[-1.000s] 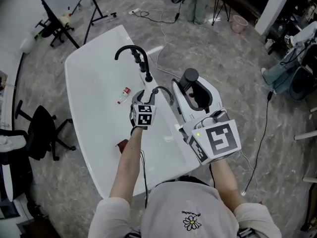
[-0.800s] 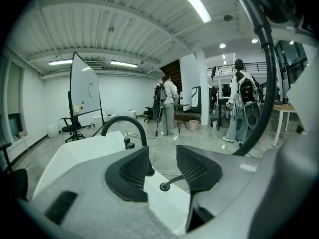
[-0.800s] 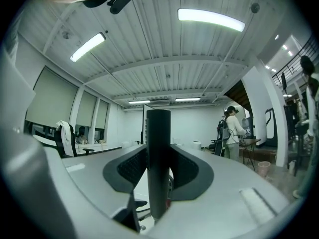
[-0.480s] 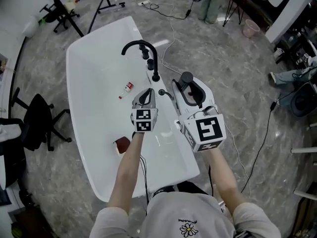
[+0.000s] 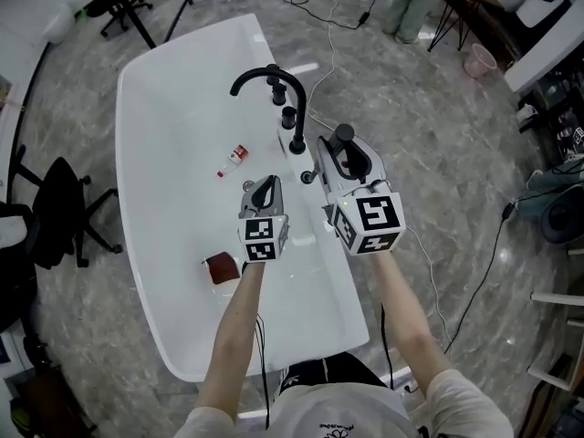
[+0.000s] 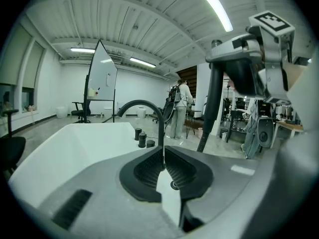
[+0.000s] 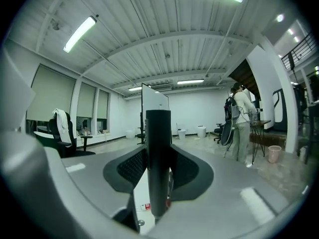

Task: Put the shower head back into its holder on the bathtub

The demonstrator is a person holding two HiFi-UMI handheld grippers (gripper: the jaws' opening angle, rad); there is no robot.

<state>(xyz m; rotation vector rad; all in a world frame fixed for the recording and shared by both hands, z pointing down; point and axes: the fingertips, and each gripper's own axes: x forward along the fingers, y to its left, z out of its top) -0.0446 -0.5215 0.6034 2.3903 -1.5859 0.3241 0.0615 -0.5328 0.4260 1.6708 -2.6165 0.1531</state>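
The white bathtub (image 5: pixel 155 153) carries a black arched faucet (image 5: pixel 266 78) and black knobs (image 5: pixel 292 128) on its right rim. My right gripper (image 5: pixel 344 158) is shut on the black shower head (image 5: pixel 343 136), whose round handle (image 7: pixel 158 148) stands upright between the pads, over the rim just right of the knobs. A small dark ring on the rim (image 6: pixel 173 185), perhaps the holder, lies just beyond my left gripper (image 5: pixel 265 183). That gripper hangs over the tub's inside edge, jaws shut with nothing between them (image 6: pixel 163 158). In the left gripper view the shower head (image 6: pixel 213 98) rises at the right.
Inside the tub lie a small red-capped bottle (image 5: pixel 234 159) and a reddish-brown thing (image 5: pixel 220 266). A black office chair (image 5: pixel 57 210) stands left of the tub. Cables run over the floor (image 5: pixel 429 272) to the right. A person (image 6: pixel 182 103) stands far off behind the faucet.
My left gripper's jaws have shut and it has drawn back from the rim over the tub. My right gripper has come down and forward with the shower head, closer to the rim.
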